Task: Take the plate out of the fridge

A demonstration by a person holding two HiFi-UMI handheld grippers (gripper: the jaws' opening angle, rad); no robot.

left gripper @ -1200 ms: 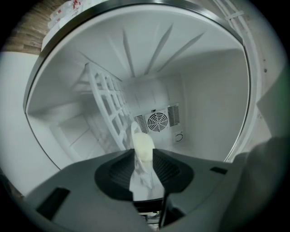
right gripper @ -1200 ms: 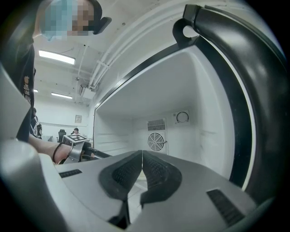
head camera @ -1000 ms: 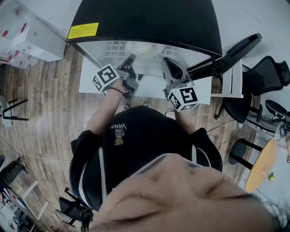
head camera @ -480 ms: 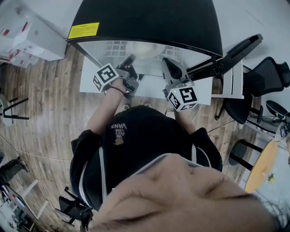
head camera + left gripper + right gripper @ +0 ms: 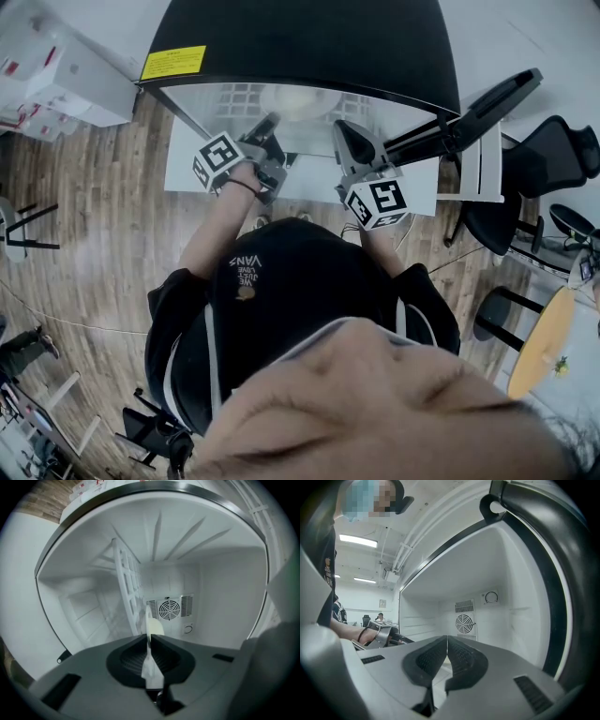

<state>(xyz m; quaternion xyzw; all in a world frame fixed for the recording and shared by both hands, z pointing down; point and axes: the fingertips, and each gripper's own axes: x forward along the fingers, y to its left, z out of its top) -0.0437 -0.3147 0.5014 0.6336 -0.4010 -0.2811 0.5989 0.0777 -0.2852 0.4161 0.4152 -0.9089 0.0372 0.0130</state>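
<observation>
The fridge [image 5: 300,37] stands open in front of the person, and both grippers reach level into its mouth. At the left of the cavity a wire shelf [image 5: 125,585] runs back toward the fan grille [image 5: 169,609] on the rear wall. It looks upright in the left gripper view only because that gripper is rolled onto its side.

The one thing that has changed is at the left gripper [image 5: 148,641]. Its jaws have just been closing and now stand narrow, with the pads pinching the rim of the pale plate [image 5: 152,628]. The plate is seen edge-on, running between the jaws and poking out past their tips. It is still inside the fridge, near the front edge of the shelf and just beside it. Whether it still rests on the wires cannot be told.

In the head view neither hand has shifted from where it was a second ago, so this looks like a grip taken in place, with no lifting begun.

To the right, the right gripper [image 5: 446,649] hangs idle at the opening with its jaws pressed together on nothing. The door [image 5: 473,117] is swung wide at the far right.

With the rim caught, the grasp step seems done. What remains is drawing the plate out over the shelf's front edge, kept flat so the thin pinch does not slip.
</observation>
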